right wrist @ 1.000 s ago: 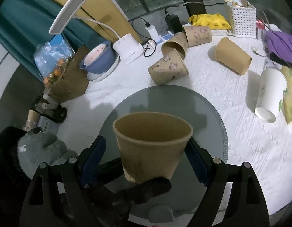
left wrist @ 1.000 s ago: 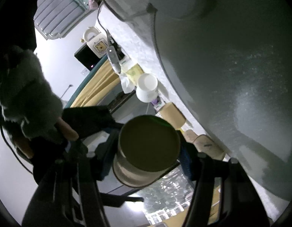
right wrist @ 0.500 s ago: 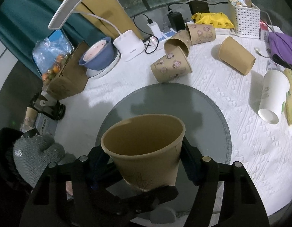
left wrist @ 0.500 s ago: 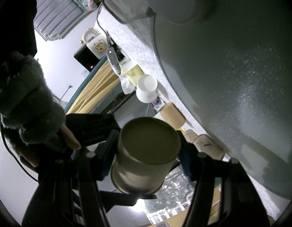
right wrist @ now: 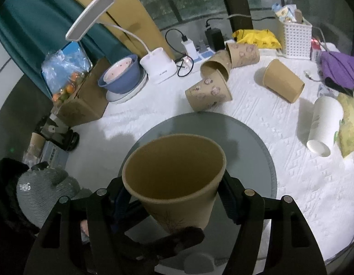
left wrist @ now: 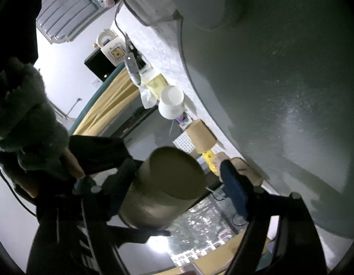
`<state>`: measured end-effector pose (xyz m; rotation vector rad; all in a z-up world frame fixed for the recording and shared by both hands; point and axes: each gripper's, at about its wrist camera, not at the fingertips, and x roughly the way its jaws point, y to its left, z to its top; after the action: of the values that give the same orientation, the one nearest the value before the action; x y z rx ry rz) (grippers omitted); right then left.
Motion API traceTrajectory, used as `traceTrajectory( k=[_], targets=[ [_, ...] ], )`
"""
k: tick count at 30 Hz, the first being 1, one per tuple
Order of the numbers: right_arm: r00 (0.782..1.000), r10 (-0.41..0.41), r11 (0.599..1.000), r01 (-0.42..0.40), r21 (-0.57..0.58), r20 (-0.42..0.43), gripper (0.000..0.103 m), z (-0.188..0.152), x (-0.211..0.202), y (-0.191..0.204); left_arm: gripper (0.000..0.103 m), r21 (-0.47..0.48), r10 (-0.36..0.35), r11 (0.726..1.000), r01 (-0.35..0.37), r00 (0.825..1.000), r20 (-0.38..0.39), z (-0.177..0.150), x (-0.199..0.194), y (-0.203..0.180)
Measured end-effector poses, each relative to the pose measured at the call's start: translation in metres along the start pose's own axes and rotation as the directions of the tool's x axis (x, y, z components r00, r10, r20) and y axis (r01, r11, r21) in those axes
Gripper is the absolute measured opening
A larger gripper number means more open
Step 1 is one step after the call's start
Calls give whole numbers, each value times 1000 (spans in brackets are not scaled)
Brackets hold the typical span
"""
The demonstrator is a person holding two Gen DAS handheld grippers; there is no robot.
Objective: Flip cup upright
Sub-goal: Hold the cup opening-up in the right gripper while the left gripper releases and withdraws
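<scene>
**Cup handed between two sets of jaws, mouth now up**

The kraft paper cup (right wrist: 177, 183) sits mouth-up between the right gripper (right wrist: 177, 202) jaws, closed on its wall. The left gripper (left wrist: 174, 183) jaws stand wide, one pad apart from the cup's base. Ahead lies the grey round mat (right wrist: 257, 146) on the bench (right wrist: 303, 178). Next, likely: lower it base-first, then release.

So compared to a second ago, the brown paper cup (right wrist: 174, 178) tips its mouth more toward the right wrist camera, showing way more of the inside now. The right gripper (right wrist: 177, 197) pinches its lower body tighter. In the left wrist view, the left gripper (left wrist: 177, 183) has spread: the blue pad (left wrist: 234, 190) at 3 o'clock sits clear of the cup (left wrist: 163, 190).
</scene>
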<state>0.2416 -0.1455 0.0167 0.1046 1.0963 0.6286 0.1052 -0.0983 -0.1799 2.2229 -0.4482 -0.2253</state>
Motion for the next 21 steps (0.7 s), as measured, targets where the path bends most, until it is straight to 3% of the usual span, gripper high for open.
traceTrajectory(
  k=[16, 21],
  targets=[
    [996, -15, 1000, 14, 14, 86, 71, 5, -26, -3, 80, -3, -38, 999, 38, 999, -13, -6, -1, 3],
    [991, -21, 1000, 19, 20, 132, 71, 11, -37, -5, 80, -57, -105, 993, 102, 994, -43, -10, 2, 6]
  ],
)
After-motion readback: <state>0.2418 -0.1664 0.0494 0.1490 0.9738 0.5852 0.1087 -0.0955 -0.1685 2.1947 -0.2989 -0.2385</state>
